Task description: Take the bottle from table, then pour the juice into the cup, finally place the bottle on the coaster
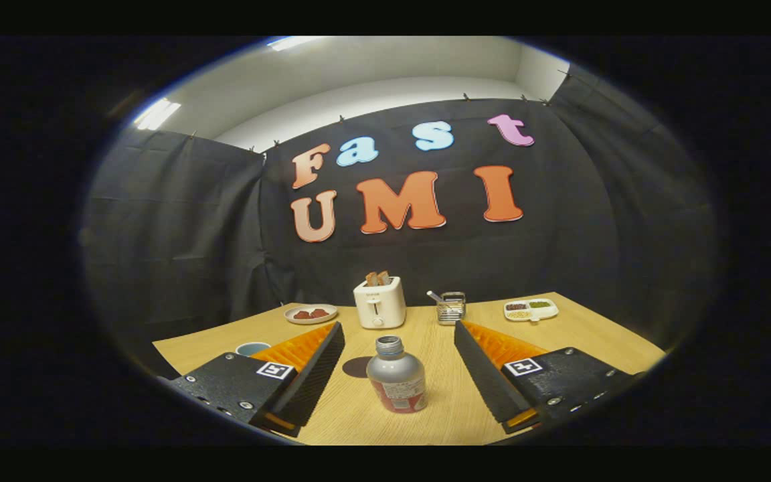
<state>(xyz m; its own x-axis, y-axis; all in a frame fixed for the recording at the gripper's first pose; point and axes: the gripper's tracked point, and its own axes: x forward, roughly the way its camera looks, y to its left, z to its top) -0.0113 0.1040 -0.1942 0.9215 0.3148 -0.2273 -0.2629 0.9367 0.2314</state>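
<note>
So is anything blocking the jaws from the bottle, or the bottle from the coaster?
Nothing visible does. The bottle stands upright on the table between the open gripper jaws, with bare wood on either side. The dark coaster lies just behind it to the left, with nothing on the part in view.

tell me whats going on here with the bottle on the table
A person's handheld claw is open, its fingers either side of an uncapped bottle standing on the wooden table, not touching it. A dark coaster lies just behind the bottle and a cup sits beyond the left finger. A toaster, plate and divided dish line the far edge.
</note>
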